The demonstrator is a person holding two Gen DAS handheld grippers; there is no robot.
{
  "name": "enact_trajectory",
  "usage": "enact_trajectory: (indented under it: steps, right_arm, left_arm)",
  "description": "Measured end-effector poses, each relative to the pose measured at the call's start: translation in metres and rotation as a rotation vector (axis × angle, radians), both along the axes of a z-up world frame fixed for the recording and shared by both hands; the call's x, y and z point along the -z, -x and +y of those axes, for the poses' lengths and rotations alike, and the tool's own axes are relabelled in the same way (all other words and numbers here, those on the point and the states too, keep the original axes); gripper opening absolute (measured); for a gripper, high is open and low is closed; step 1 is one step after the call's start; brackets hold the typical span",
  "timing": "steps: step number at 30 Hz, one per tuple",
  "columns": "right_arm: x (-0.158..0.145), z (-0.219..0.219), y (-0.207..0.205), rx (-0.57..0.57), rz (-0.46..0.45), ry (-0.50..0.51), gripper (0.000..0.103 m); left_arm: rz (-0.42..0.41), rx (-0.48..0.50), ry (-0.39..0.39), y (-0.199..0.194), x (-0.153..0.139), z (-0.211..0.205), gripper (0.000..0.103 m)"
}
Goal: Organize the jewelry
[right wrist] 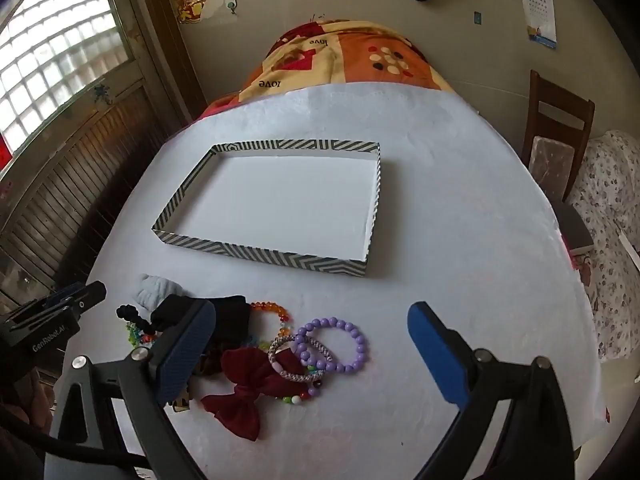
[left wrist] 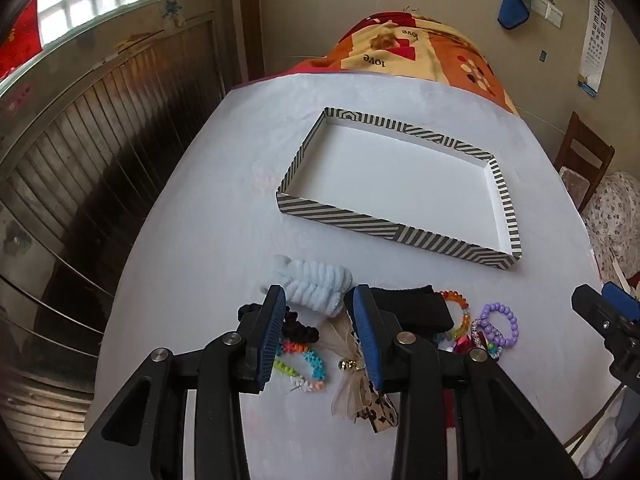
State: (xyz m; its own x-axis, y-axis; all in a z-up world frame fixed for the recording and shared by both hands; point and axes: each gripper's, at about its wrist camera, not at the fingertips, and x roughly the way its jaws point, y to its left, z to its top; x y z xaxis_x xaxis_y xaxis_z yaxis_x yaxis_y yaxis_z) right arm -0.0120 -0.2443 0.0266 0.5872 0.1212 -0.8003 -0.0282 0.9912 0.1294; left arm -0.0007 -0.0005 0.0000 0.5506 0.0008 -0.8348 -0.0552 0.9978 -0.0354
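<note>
A shallow striped tray (left wrist: 372, 226) (right wrist: 256, 254) with a white floor lies empty on the white table. In front of it is a heap of accessories: a pale blue fluffy band (left wrist: 320, 286) (right wrist: 154, 292), a black band (left wrist: 416, 304), a black scrunchie (left wrist: 300, 326), a multicoloured coil tie (left wrist: 308, 368), a beige bow clip (left wrist: 352, 376), a purple bead bracelet (left wrist: 500, 324) (right wrist: 340, 344), an orange bead bracelet (left wrist: 456, 300) (right wrist: 272, 308) and a dark red bow (right wrist: 248, 384). My left gripper (left wrist: 318, 340) is open over the heap's left part. My right gripper (right wrist: 312, 356) is wide open around the bracelets.
A patterned orange blanket (left wrist: 420, 48) (right wrist: 340, 56) covers the table's far end. A wooden chair (right wrist: 556, 128) (left wrist: 580, 160) and a floral cushion (right wrist: 612, 240) stand at the right. A slatted wooden wall panel (left wrist: 100, 152) runs along the left.
</note>
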Motion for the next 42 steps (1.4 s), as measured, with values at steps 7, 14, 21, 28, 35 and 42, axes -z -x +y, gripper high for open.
enact_trajectory:
  steps: [7, 14, 21, 28, 35, 42]
  right_arm:
    - [0.001, 0.003, 0.006, -0.01, -0.036, 0.001, 0.099]
    - [0.006, 0.008, 0.003, -0.042, -0.005, 0.021, 0.099]
    - [0.006, 0.012, 0.003, -0.063, 0.009, 0.03, 0.099]
    - [0.005, 0.01, 0.003, -0.044, 0.012, 0.05, 0.099]
    - [0.004, 0.011, 0.002, -0.056, 0.011, 0.055, 0.099]
    - [0.003, 0.015, 0.004, -0.071, -0.016, 0.049, 0.099]
  left_arm:
    - [0.005, 0.001, -0.008, 0.002, 0.002, -0.005, 0.025]
    - [0.0, 0.007, -0.007, 0.007, 0.002, -0.005, 0.025]
    - [-0.007, 0.023, -0.019, 0.005, 0.002, -0.009, 0.025]
    - [-0.022, 0.013, -0.017, 0.004, 0.003, -0.01, 0.025]
    - [-0.034, 0.01, -0.012, 0.004, 0.004, -0.009, 0.025]
    - [-0.031, 0.014, -0.016, 0.004, 0.005, -0.01, 0.025]
